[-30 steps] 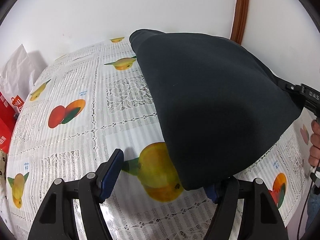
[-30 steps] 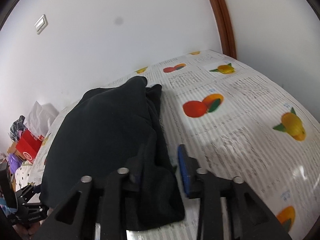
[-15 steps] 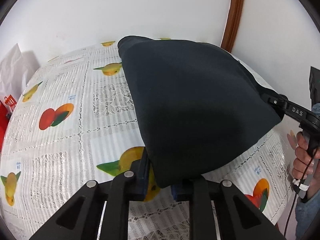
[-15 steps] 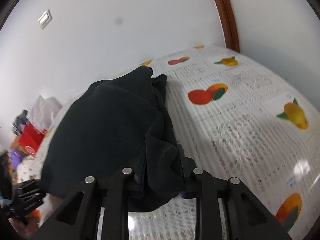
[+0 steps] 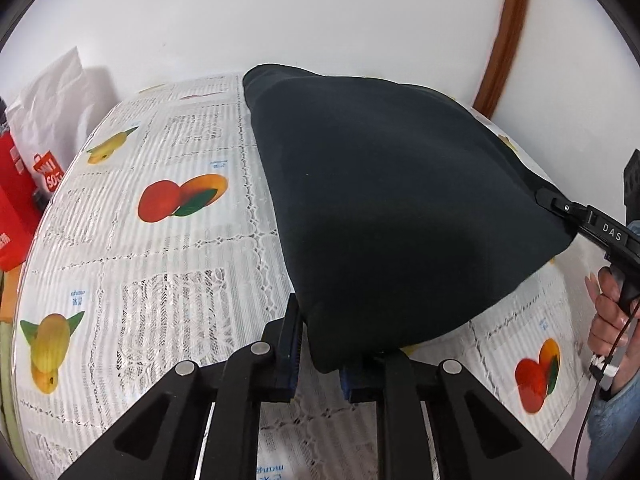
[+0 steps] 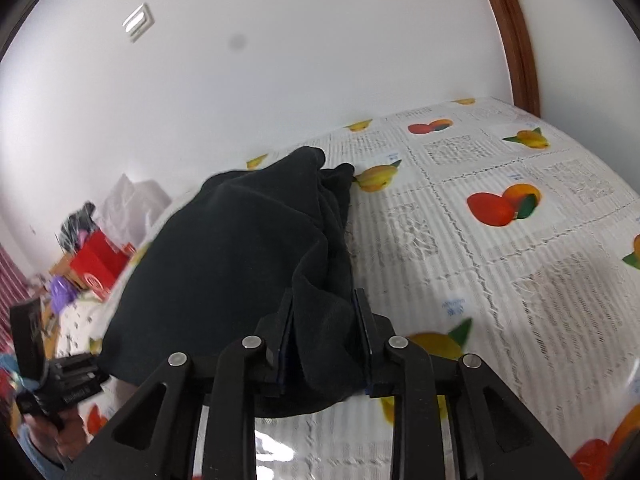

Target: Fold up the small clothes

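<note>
A black garment (image 5: 392, 208) lies across the fruit-print tablecloth (image 5: 168, 272), its near edge lifted and stretched between both grippers. My left gripper (image 5: 320, 354) is shut on the garment's near corner. In the left wrist view my right gripper (image 5: 554, 204) grips the right-hand corner, with a person's hand (image 5: 608, 316) on its handle. In the right wrist view my right gripper (image 6: 324, 344) has a bunched fold of the garment (image 6: 240, 248) pressed between its pads, and its jaws are opening slightly. My left gripper (image 6: 86, 376) shows at the lower left of that view.
Red boxes (image 5: 14, 208) and a white bag (image 5: 52, 104) crowd the table's left end against the white wall. A brown door frame (image 5: 508, 32) stands behind the table's far right. The tablecloth (image 6: 500, 248) lies bare to the right of the garment.
The left jaws went from wide open to shut on the garment's near corner. The right jaws closed on the bunched fold. The near edge now hangs stretched between the two grippers.
</note>
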{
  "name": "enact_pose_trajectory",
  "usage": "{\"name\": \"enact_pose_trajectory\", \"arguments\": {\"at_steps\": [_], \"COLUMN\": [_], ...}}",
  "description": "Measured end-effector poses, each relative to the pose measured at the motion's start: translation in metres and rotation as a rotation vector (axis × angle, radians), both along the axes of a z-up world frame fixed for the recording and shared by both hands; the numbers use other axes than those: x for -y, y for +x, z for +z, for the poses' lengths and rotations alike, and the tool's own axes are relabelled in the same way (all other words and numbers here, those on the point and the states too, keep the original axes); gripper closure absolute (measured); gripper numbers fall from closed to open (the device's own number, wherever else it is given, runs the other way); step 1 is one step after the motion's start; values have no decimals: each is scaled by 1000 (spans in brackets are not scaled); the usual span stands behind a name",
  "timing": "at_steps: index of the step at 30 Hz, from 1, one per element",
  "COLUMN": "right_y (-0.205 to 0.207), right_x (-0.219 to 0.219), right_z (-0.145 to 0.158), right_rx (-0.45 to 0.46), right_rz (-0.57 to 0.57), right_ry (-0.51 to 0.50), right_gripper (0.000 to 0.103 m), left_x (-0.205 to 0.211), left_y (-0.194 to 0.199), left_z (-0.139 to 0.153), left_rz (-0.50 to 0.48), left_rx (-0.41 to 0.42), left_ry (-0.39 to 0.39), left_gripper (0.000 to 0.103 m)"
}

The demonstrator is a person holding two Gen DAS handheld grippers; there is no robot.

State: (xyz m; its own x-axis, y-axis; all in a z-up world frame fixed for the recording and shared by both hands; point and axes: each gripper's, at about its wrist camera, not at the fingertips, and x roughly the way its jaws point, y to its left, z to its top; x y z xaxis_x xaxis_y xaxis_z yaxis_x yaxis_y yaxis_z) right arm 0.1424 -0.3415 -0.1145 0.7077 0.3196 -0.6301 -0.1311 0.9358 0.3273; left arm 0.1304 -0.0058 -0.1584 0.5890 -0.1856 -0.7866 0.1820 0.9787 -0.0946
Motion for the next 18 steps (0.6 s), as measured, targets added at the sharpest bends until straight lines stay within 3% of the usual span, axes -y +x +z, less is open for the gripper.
{"name": "enact_pose_trajectory", "arguments": {"at_steps": [5, 9, 14, 18], "right_y": [-20, -24, 5, 35], "right_x": [2, 10, 0, -13], "right_z": [5, 22, 46, 67], "right_rx": [-10, 2, 2, 26], "right_rz": [-28, -52, -49, -17], "right_ry": [-119, -189, -223, -200], "right_gripper": [73, 73, 73, 70], "left_x": [-2, -8, -15, -30], "left_y": [-4, -20, -45, -60], "left_z": [-2, 1, 18, 40], "left_rz": [-9, -17, -25, -19], "left_rx": [-6, -10, 10, 50], "left_ry": [-21, -26, -15, -17], "left_gripper": [85, 76, 75, 58]}}
